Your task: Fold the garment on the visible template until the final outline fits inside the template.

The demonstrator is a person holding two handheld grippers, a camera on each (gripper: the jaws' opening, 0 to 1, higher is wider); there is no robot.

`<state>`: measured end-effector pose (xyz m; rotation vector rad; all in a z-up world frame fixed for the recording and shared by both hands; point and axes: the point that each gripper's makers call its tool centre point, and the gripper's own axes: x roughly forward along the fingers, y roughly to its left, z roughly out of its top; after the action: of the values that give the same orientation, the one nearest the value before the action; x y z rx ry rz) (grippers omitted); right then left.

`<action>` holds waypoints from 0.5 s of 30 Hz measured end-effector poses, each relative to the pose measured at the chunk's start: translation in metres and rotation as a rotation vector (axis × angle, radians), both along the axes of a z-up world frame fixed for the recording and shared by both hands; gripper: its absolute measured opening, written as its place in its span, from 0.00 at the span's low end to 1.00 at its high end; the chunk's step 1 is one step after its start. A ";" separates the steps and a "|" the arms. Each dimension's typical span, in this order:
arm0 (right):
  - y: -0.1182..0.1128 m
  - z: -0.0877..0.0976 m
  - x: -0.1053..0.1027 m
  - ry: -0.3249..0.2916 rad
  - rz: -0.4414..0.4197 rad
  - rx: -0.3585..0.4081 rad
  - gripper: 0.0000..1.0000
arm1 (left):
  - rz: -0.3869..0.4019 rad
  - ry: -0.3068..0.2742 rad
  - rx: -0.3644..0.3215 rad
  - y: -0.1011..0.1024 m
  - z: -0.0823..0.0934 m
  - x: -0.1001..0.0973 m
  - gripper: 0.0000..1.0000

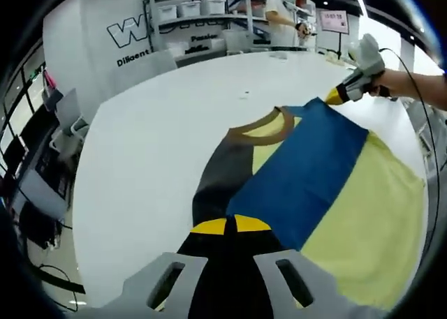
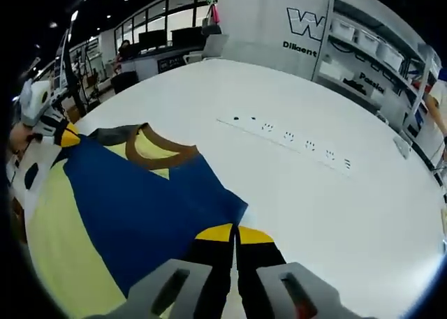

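Jaws come first in the left gripper view: our left gripper (image 1: 230, 226) has its yellow tips pressed together at the near corner of the blue panel of the garment (image 1: 307, 179), pinching the cloth there. From that corner the blue panel runs away up and to the right, lying over the pale yellow body, with a grey part to its left and the brown collar (image 1: 264, 127) beyond. At the far corner of the blue panel we see the right gripper (image 1: 334, 98), held by a hand, its yellow tip on the cloth. The garment lies flat on the white table (image 1: 154, 144); shelves (image 1: 202, 19) with boxes and a person stand well behind.

In the right gripper view our right gripper (image 2: 235, 233) likewise has its tips closed on a near corner of the blue panel. The garment (image 2: 133, 207) spreads to the left, collar (image 2: 162, 153) farther off. At the far left corner the left gripper (image 2: 66, 135) meets the cloth. A power strip (image 2: 293, 144) lies on the table (image 2: 335, 221), apart from the garment.
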<state>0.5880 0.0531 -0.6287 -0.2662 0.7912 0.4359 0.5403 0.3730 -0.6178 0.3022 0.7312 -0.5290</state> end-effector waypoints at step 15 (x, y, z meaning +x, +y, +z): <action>-0.005 0.003 -0.007 -0.041 -0.020 0.006 0.00 | -0.068 -0.083 0.139 0.004 -0.011 0.008 0.03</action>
<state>0.5814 0.0482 -0.6260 -0.2605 0.7519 0.4131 0.5483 0.3774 -0.6287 0.4771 0.6803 -0.5274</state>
